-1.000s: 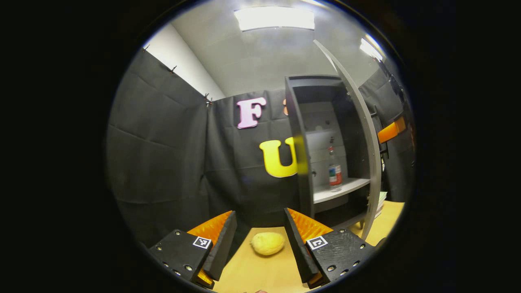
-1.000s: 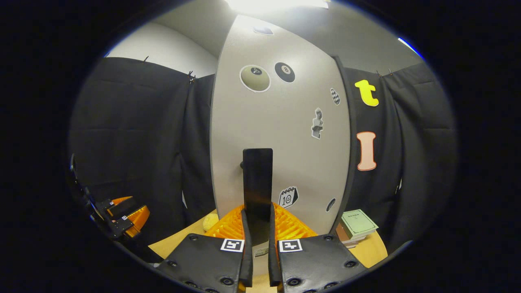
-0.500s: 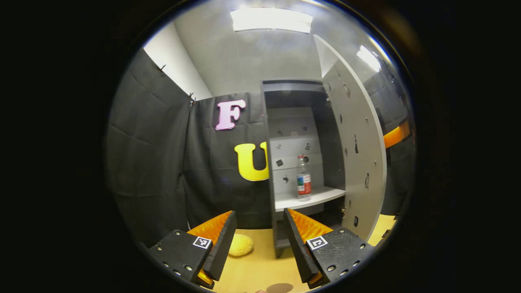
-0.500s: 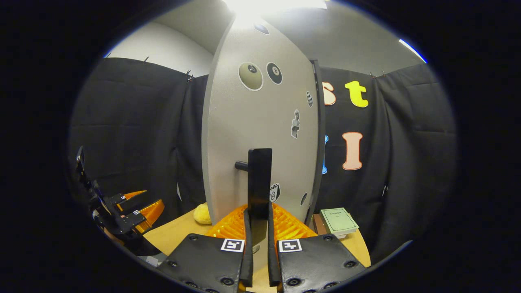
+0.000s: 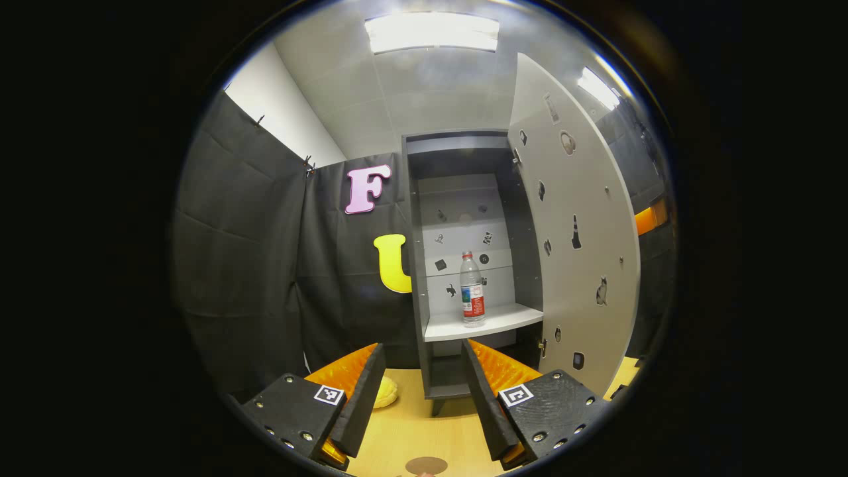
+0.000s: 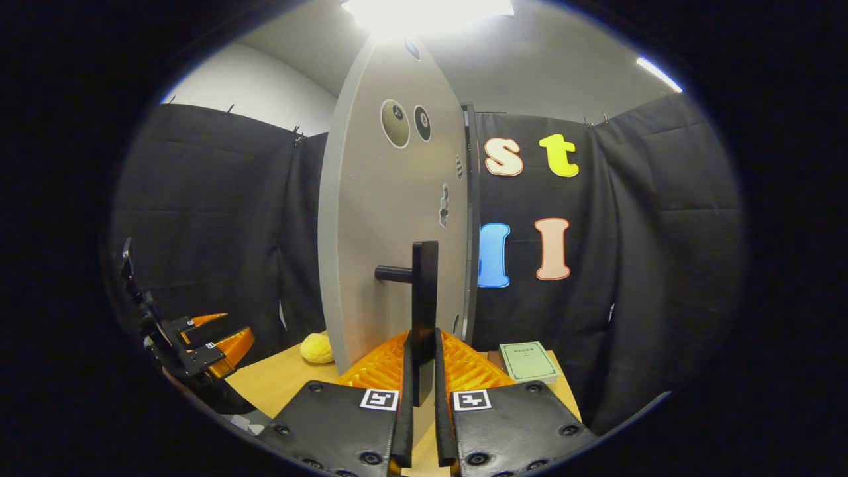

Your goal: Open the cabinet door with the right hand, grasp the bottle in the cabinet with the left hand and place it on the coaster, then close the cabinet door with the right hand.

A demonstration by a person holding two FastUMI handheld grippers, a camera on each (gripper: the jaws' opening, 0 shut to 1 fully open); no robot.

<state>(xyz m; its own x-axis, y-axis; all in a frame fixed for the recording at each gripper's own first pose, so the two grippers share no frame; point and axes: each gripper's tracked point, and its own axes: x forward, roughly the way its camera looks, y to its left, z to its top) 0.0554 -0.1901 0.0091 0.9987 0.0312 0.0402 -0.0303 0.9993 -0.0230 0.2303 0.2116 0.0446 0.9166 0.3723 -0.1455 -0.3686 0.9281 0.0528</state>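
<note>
Both fingers of the right gripper (image 6: 420, 371) pinch the door handle (image 6: 424, 301); left gripper (image 5: 419, 387) gapes empty toward the red-labelled bottle (image 5: 472, 290).

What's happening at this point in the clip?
A person's right tongs are clamped on the black handle of the cabinet door, which stands wide open. The left tongs are open and empty, aimed at the bottle standing on the cabinet shelf. Nothing has been picked up yet.

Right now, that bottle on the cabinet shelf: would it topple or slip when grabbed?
The bottle is tall and narrow on a small base, so a sideways nudge would probably tip it. It looks like clear, smooth plastic, likely light and a bit squashy, perhaps slippery.
</note>
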